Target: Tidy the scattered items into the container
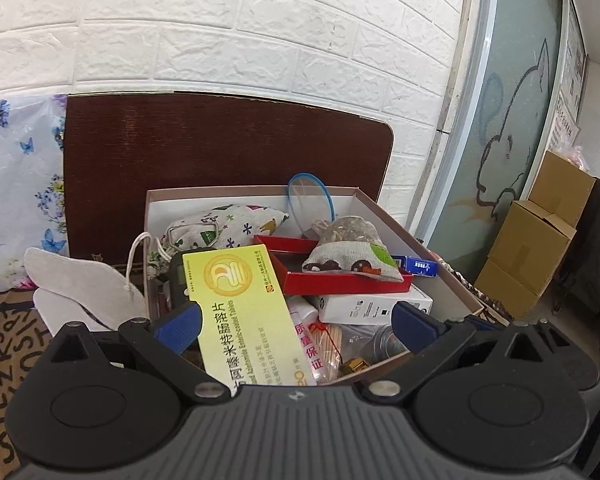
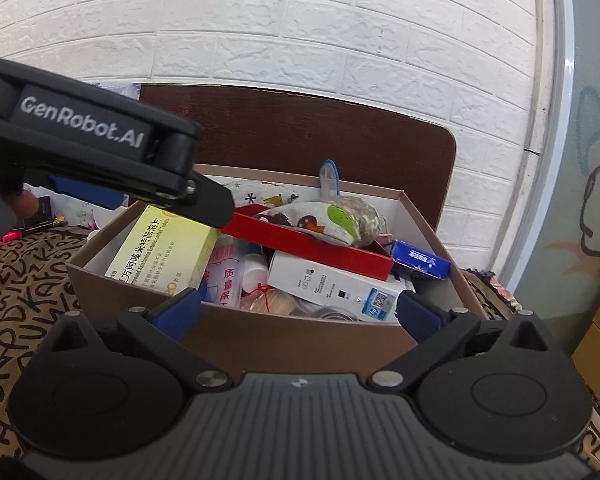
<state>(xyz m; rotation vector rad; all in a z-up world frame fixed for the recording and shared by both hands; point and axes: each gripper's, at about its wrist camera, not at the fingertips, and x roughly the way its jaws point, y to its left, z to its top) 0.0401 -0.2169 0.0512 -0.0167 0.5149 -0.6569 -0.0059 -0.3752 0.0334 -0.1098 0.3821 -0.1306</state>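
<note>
**Yellow medicine box at the edge of a full container**

The cardboard container [image 2: 236,332] sits on a patterned cloth against a dark wooden board, already crowded. A yellow medicine box [image 1: 240,304] lies tilted at its near left corner. The left gripper [image 1: 296,320] hangs over that box with its blue pads spread wide; only the left pad [image 1: 180,322] is close to the box edge, so nothing is pinched. Judging by that, the box looks just released, or about to be nudged flatter.

The right gripper [image 2: 300,314] hovers before the container's front wall, fingers spread, holding nothing.

Inside, a red tray [image 2: 312,248] leans across a white carton [image 2: 332,284] and carries a printed pouch [image 2: 324,222]; a blue packet [image 2: 420,264] is wedged by the right wall. Pale insoles [image 1: 80,284] lie outside, left of the container, probably the next items.
</note>
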